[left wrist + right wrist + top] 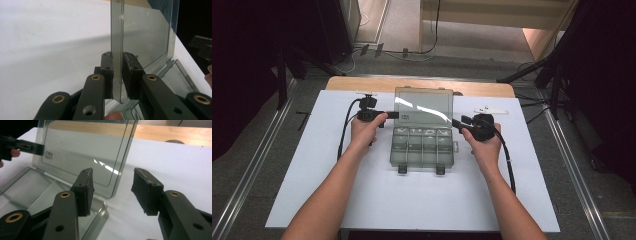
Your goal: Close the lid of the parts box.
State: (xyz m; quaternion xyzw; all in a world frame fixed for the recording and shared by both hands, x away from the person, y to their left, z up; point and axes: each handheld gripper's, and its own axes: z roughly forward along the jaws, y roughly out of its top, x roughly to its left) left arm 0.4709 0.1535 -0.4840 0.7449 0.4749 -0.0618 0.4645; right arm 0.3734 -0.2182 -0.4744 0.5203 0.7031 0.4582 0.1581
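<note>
White sheet: covers the tabletop nearly to every edge. Wooden table: bare strip exposed along the far edge. Black stand legs: on the floor beyond the far right corner. Cables: on the floor beyond the far edge.

Your left gripper pinches the lid at its near edge, one pad on each face. Lid stands upright, clear and grey-tinted, table showing white through it and to its left. Below, the box lies open to the right of your jaws. At far right, the other gripper, dark, sits beside the lid's far edge.
</note>
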